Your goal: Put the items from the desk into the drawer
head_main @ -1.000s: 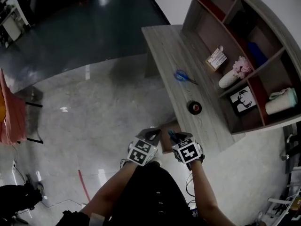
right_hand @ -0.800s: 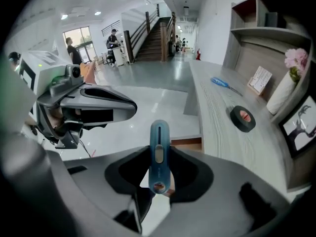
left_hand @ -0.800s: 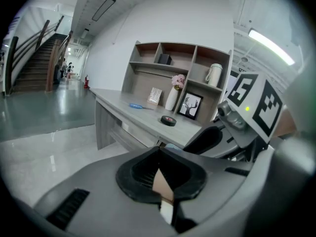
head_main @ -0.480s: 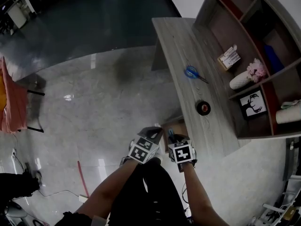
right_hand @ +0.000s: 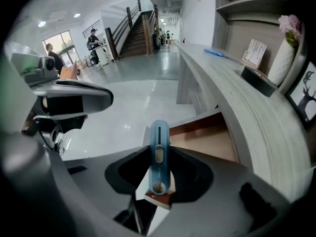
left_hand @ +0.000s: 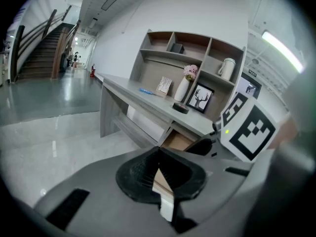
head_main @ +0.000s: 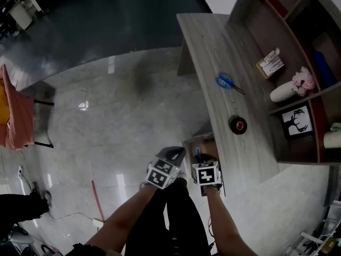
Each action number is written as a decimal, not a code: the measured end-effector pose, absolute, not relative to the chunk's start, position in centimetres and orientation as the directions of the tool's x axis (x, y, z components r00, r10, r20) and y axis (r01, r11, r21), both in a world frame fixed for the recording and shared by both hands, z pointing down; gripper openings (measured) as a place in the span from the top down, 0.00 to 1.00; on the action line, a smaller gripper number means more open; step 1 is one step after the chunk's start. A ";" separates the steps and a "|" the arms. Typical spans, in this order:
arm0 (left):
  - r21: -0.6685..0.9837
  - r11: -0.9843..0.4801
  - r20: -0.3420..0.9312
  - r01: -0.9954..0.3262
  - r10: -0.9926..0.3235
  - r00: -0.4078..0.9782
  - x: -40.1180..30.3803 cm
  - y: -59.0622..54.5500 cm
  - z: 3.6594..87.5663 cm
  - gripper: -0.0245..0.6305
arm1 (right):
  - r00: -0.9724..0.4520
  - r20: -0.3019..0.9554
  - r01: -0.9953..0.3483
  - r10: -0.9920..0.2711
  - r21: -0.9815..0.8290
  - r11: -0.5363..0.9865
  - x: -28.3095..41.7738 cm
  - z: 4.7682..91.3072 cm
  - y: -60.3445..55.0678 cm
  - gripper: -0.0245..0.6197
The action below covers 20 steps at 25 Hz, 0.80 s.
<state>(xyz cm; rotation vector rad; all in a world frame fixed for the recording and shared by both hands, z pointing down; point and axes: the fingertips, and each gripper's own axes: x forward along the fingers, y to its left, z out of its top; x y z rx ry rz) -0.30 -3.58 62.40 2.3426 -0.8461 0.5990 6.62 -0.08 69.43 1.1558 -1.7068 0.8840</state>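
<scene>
My right gripper [right_hand: 159, 168] is shut on a blue utility knife [right_hand: 159, 152], which stands upright between its jaws. In the head view this gripper [head_main: 199, 154] hovers over the open wooden drawer [head_main: 198, 143] under the desk's near end. Close beside it on the left, my left gripper [head_main: 173, 154] is shut with nothing in it; its pads [left_hand: 148, 169] meet at the tips. On the grey desk [head_main: 213, 52] lie blue scissors [head_main: 227, 81] and a black tape roll [head_main: 237, 125]. The drawer's brown inside [right_hand: 205, 139] shows just beyond the knife.
A shelf unit at the desk's back holds a small card box [head_main: 269, 63], a white vase with pink flowers [head_main: 287, 89], a framed deer picture [head_main: 297, 121] and a white jug [left_hand: 226, 68]. Glossy floor spreads to the left, where an orange chair [head_main: 13, 116] stands.
The head view has swung, so the desk sits further right and higher. Both grippers have stayed together by the drawer, drifting slightly lower, the right one keeping hold of the blue knife.
</scene>
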 end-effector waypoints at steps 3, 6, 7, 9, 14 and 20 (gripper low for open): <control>0.361 -0.633 0.578 -0.685 -0.425 0.697 -0.5 -3.7 62.7 0.95 | -0.180 0.931 -0.951 -0.319 -0.081 0.299 6.6 70.3 -0.2 0.76; 0.355 -0.632 0.581 -0.689 -0.428 0.692 -0.7 -3.9 62.6 0.95 | -0.176 0.928 -0.951 -0.328 -0.074 0.300 6.5 70.7 -0.4 0.76; 0.353 -0.632 0.582 -0.690 -0.429 0.691 -0.8 -4.0 62.6 0.95 | -0.172 0.928 -0.951 -0.331 -0.069 0.301 6.5 70.9 -0.5 0.76; 0.356 -0.632 0.581 -0.688 -0.427 0.693 -0.8 -4.0 62.8 0.95 | -0.155 0.929 -0.952 -0.337 -0.050 0.301 6.8 71.2 -0.5 0.76; 0.361 -0.626 0.588 -0.691 -0.422 0.690 -1.3 -3.8 63.2 0.95 | -0.132 0.923 -0.951 -0.360 -0.016 0.308 6.9 71.1 -0.9 0.67; 0.353 -0.634 0.587 -0.688 -0.422 0.691 -1.1 -4.1 63.0 0.95 | -0.140 0.925 -0.949 -0.354 -0.023 0.314 6.7 70.9 -0.6 0.66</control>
